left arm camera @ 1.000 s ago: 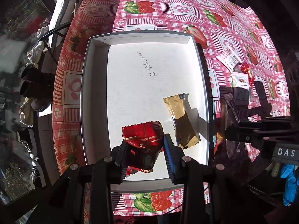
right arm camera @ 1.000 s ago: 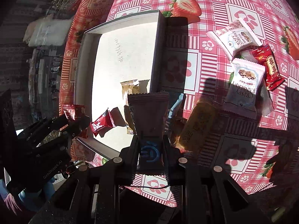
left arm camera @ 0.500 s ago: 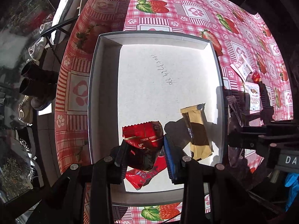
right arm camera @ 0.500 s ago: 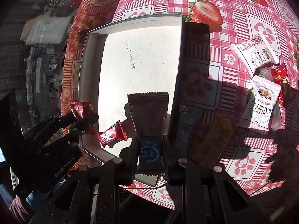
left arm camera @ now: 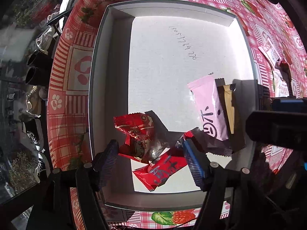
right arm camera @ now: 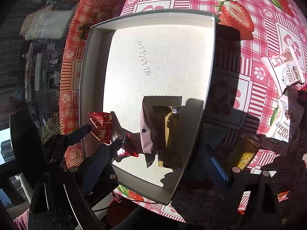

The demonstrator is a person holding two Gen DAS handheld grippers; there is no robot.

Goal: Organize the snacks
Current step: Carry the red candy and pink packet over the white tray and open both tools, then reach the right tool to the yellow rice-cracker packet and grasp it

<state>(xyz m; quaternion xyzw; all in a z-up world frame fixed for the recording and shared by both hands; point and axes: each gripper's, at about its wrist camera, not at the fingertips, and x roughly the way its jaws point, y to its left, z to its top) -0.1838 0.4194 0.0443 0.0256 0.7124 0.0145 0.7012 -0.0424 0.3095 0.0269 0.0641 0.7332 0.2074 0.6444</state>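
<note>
We saw a pale pink snack packet [left arm camera: 210, 111] with dark printed marks, lying in the white tray [left arm camera: 107, 76] atop a gold bar [left arm camera: 229, 107], two shiny red packets [left arm camera: 138, 132] nearby, our left tool [left arm camera: 151, 159] spread wide, our right tool [right arm camera: 159, 164] spread, strawberry-print table [right arm camera: 239, 72].

A white snack packet [right arm camera: 282, 122] on the strawberry-patterned surface [right arm camera: 249, 65] reads "CRISPY CRANBERRY". A second white packet [right arm camera: 285, 71] just beyond it shows "CRISPY". Handwritten digits [left arm camera: 183, 43] run across the white tray's floor [left arm camera: 163, 76], upside down and not surely legible.
</note>
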